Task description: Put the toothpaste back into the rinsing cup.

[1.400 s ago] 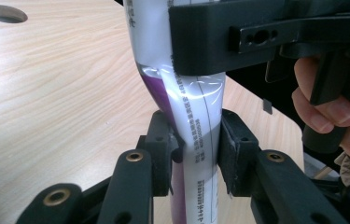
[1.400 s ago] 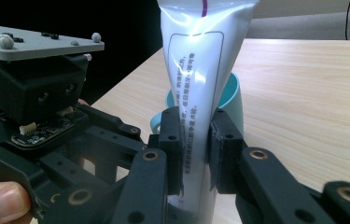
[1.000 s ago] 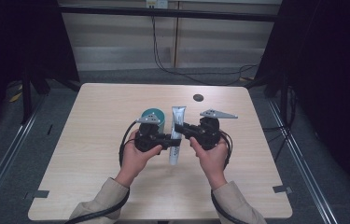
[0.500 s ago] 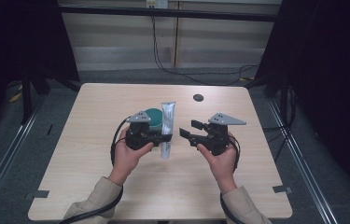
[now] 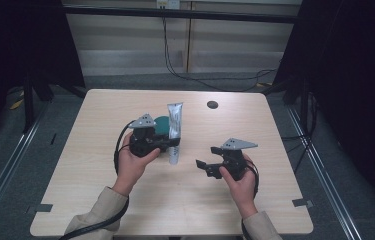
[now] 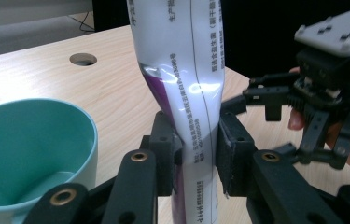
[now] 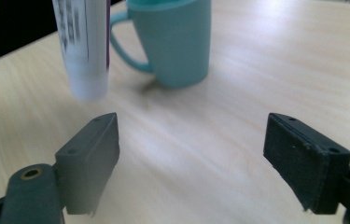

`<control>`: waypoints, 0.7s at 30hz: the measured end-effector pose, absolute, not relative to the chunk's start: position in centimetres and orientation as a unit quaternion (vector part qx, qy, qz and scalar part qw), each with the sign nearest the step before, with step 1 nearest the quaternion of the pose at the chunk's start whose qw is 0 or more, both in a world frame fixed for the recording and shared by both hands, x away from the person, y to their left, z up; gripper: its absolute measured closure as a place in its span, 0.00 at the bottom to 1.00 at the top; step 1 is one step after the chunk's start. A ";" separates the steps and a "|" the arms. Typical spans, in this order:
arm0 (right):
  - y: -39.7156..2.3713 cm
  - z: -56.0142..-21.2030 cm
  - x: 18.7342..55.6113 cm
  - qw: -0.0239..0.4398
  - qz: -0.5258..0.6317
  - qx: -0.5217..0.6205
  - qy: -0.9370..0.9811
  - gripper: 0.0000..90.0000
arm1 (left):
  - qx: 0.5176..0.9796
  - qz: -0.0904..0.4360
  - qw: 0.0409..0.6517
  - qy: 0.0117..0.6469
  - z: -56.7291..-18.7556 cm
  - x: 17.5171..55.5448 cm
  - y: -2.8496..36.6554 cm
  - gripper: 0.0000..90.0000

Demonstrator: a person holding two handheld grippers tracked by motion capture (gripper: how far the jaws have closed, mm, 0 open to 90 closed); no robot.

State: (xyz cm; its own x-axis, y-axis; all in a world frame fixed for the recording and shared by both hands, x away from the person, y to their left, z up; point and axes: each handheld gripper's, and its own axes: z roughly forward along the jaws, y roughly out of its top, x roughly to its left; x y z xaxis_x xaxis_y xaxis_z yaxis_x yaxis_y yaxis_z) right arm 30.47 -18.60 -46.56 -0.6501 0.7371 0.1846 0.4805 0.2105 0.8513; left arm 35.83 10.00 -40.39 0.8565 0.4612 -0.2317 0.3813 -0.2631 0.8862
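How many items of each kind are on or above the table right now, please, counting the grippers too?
Tube: 1
Teal mug: 1
Grippers: 2, the left gripper and the right gripper
Total: 4

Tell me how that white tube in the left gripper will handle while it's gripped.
The tube probably gives under pressure: it narrows and creases where the left gripper pinches it. Its glossy skin shows glare, so it may slip. Held low with most of its length above, it could lean or flop.
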 end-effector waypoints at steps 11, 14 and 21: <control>-18.9 -50.1 29.7 0.117 0.419 0.405 0.804 0.20 | 0.790 0.040 0.550 0.267 -39.8 36.1 9.9 0.79; -18.9 -50.4 29.7 0.125 0.406 0.402 0.811 0.20 | 0.791 0.045 0.550 0.266 -39.6 36.2 10.0 0.79; -18.6 -50.9 29.6 0.133 0.384 0.392 0.825 0.20 | 0.787 0.051 0.554 0.266 -38.9 36.5 10.1 0.79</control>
